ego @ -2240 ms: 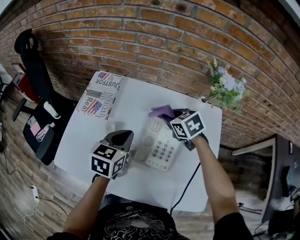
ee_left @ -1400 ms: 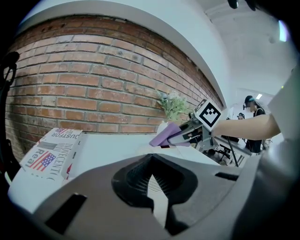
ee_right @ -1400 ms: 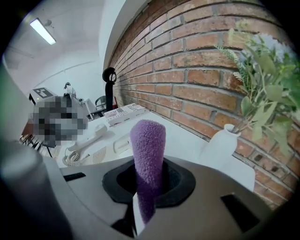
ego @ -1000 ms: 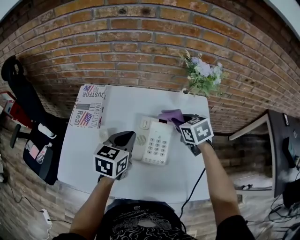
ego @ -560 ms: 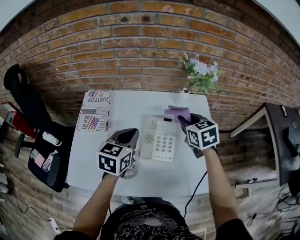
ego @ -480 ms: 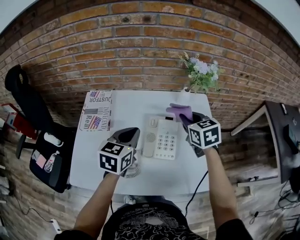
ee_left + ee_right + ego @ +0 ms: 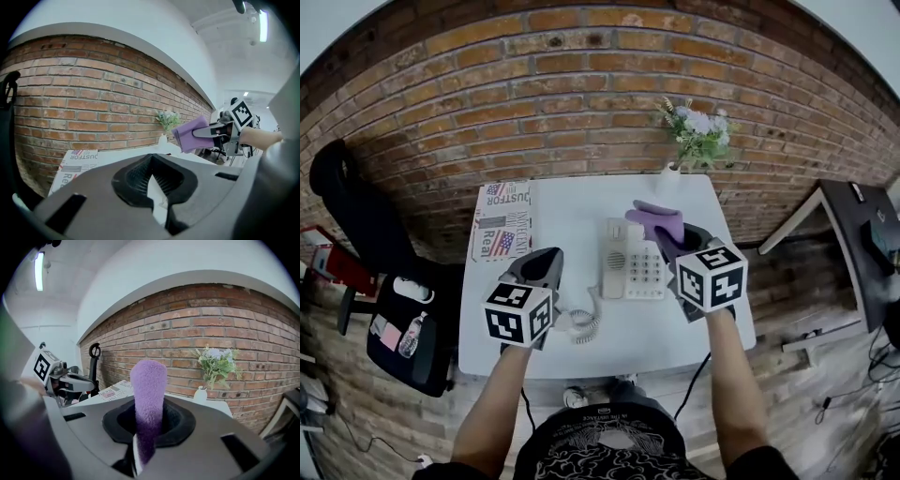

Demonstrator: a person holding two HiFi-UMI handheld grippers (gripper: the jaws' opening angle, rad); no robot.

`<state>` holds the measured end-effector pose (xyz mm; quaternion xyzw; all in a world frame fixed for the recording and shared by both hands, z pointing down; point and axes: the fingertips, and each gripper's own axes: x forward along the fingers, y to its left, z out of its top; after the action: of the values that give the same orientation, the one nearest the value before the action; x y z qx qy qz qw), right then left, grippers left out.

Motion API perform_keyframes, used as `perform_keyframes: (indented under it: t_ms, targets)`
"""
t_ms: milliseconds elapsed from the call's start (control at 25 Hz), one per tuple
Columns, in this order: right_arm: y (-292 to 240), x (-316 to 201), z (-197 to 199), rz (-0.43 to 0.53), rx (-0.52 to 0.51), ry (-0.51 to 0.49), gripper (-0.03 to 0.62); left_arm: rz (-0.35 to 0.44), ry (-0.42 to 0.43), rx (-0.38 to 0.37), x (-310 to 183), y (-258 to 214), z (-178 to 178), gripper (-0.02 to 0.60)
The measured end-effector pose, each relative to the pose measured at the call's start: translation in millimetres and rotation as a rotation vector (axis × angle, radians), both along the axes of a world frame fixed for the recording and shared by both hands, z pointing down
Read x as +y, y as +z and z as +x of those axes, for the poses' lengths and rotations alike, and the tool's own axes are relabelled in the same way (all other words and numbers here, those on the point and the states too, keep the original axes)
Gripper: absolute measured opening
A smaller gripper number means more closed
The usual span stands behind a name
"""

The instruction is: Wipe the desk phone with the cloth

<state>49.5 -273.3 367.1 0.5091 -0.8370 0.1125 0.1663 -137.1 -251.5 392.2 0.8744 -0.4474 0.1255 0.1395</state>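
Observation:
The white desk phone (image 7: 636, 265) lies on the white table (image 7: 581, 216), its handset on the left side and a coiled cord (image 7: 581, 326) trailing toward me. My right gripper (image 7: 664, 236) hovers over the phone's far right corner, shut on a purple cloth (image 7: 654, 218) that sticks out past the jaws. The same cloth (image 7: 149, 394) stands upright between the jaws in the right gripper view. My left gripper (image 7: 541, 269) is held left of the phone, apart from it, jaws together with nothing in them. The left gripper view shows the right gripper (image 7: 220, 133) holding the cloth (image 7: 192, 133).
A printed box (image 7: 503, 232) lies at the table's far left corner. A small vase of flowers (image 7: 694, 131) stands at the far edge against the brick wall. A black office chair (image 7: 384, 300) is left of the table. A black cable (image 7: 689, 389) hangs off the near edge.
My head has shifted, so the table sits differently in view. The left gripper has drawn a little left of the phone, and the coiled cord now shows. The right gripper still holds the cloth.

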Motion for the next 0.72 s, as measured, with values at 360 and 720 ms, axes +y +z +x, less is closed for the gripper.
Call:
perform_keyframes:
  t_ms: [360,720]
  targets:
    - [-12.2,52.4,-31.8,0.073,-0.057,0.079,0.046,0.038,-0.017,-0.004,23.0,-7.6,-38.8,0.003]
    - [-10.0,72.3,-45.8,0.087,-0.059,0.094,0.044,0.039,-0.028,0.003,33.6,-4.2,-55.9,0.003]
